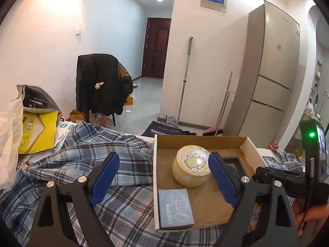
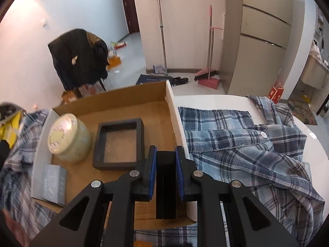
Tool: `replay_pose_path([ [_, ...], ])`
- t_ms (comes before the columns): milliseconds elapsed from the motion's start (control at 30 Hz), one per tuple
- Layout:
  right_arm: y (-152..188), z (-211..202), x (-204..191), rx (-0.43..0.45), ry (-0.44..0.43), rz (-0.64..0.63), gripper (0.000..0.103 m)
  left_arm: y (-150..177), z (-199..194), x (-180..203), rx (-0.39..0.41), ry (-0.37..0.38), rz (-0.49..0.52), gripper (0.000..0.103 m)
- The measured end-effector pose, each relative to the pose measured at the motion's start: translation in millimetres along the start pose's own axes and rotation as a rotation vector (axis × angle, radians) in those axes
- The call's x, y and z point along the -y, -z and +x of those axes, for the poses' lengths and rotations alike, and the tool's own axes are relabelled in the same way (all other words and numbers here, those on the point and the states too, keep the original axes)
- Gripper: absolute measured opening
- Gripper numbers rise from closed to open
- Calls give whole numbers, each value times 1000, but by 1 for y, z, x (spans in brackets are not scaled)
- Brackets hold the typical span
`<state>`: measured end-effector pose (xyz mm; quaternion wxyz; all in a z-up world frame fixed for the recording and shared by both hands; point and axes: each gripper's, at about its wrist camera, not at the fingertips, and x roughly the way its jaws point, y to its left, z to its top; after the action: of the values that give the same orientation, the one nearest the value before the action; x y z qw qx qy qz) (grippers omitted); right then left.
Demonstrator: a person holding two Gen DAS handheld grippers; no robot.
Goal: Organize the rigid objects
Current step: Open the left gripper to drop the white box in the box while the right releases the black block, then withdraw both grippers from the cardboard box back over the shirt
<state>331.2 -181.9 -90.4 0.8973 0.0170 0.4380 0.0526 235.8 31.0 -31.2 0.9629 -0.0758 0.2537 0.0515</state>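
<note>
Right gripper (image 2: 165, 171) clamped tight on a flat black case (image 2: 165, 187), held on edge over the near right corner of the cardboard tray (image 2: 171, 103). Left gripper (image 1: 163, 180) spread wide, holding nothing. In tray: yellow round tin (image 2: 68, 138), black frame (image 2: 119, 144), grey box (image 2: 54, 186).

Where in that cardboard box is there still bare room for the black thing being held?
Bare cardboard floor lies behind the black frame, toward the back wall, and in front beside the grey box. The left side is crowded: the round tin sits close beside the frame. The right gripper grips the black case.
</note>
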Motion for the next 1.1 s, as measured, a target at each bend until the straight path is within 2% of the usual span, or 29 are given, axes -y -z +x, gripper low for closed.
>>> replay_pose_path([
  [233,1,0,1,-4,-7,-11,17,3,-6,17,32,3,67,89],
  [333,0,-7,4,0,-11,-7,20,1,-17,20,84,3,81,89],
  [433,-2,-21,5,31,-6,-19,21,-4,-30,21,131,42,87,89],
  [533,-2,-45,9,77,-10,-21,21,-8,-47,27,179,56,112,89],
  [700,6,-96,3,139,-24,-60,21,-13,-85,47,300,51,215,89],
  [767,13,-123,7,185,-27,-64,24,-15,-99,52,323,108,218,90],
  [800,17,-136,10,210,-21,-54,38,-17,-108,49,332,182,185,90],
  [833,17,-145,13,231,-19,-43,63,-18,-116,47,335,244,152,90],
  [867,21,-158,17,259,-20,-35,73,-19,-123,46,338,265,139,90],
  [967,32,-194,26,343,-12,-31,76,-21,-144,44,376,255,110,91],
  [1000,36,-204,28,362,-10,-29,76,-21,-152,43,390,259,95,94],
  [1033,40,-212,31,380,-10,-20,79,-21,-158,42,402,266,85,100],
  [1100,50,-226,35,422,-15,2,88,-20,-176,40,458,272,63,103],
])
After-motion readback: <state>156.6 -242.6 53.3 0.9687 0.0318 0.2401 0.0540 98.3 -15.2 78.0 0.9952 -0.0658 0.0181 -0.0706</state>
